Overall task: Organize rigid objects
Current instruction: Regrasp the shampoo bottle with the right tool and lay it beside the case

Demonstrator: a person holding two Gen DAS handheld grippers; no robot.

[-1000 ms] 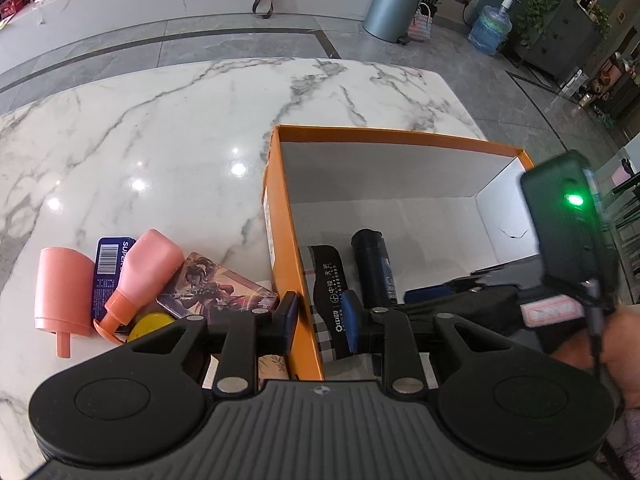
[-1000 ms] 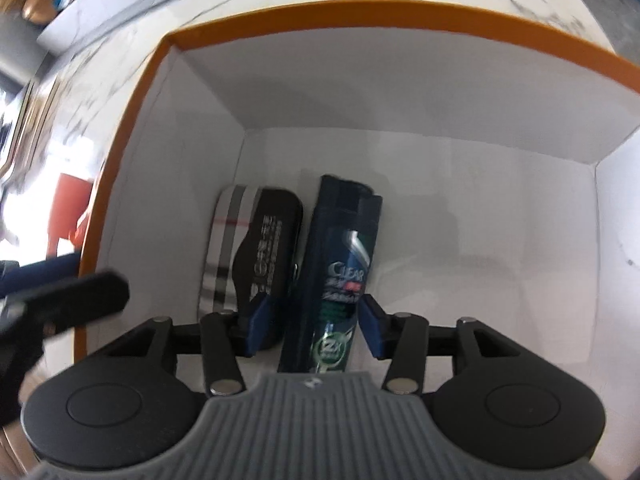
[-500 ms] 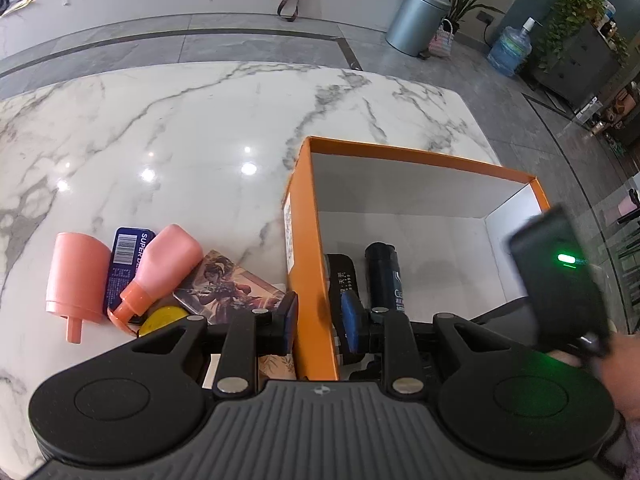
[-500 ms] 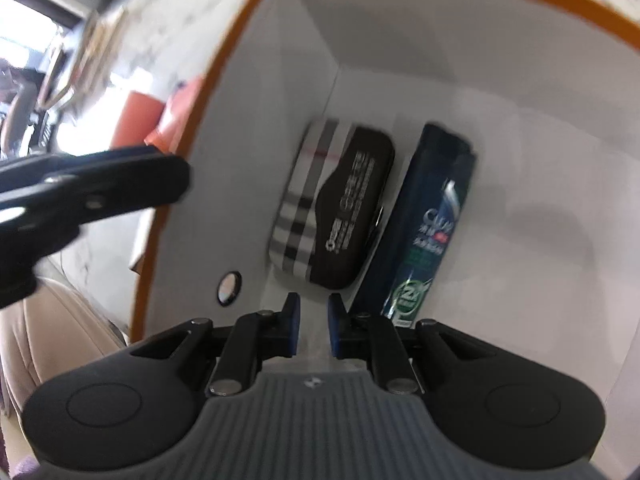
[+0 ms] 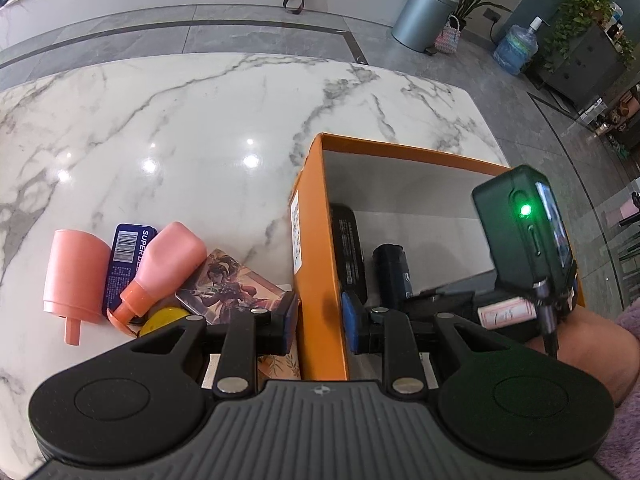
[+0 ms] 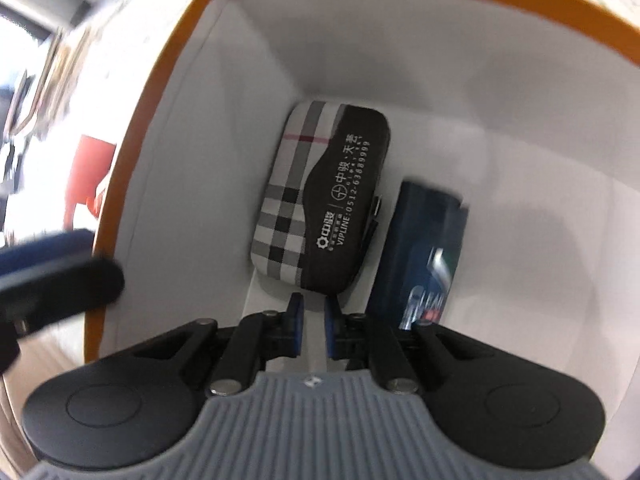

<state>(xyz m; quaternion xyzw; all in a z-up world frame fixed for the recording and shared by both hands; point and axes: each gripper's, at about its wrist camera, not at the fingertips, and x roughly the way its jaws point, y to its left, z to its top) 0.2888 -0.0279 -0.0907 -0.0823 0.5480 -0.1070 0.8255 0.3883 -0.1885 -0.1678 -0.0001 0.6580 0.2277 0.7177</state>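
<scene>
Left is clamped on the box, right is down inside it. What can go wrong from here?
1. The left gripper is shut on the orange box wall; any pull may bend the wall or drag the box.
2. The right gripper, jaws just closed on nothing, sits right by the plaid case and dark bottle; moving it could knock them.
3. Outside, the pink bottle lies across the blue tin; taking one may shift the other.

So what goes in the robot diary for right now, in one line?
left tool: shut on orange cardboard box wall | right tool: just closed, empty, inside box | in box: plaid case, dark blue bottle
</scene>
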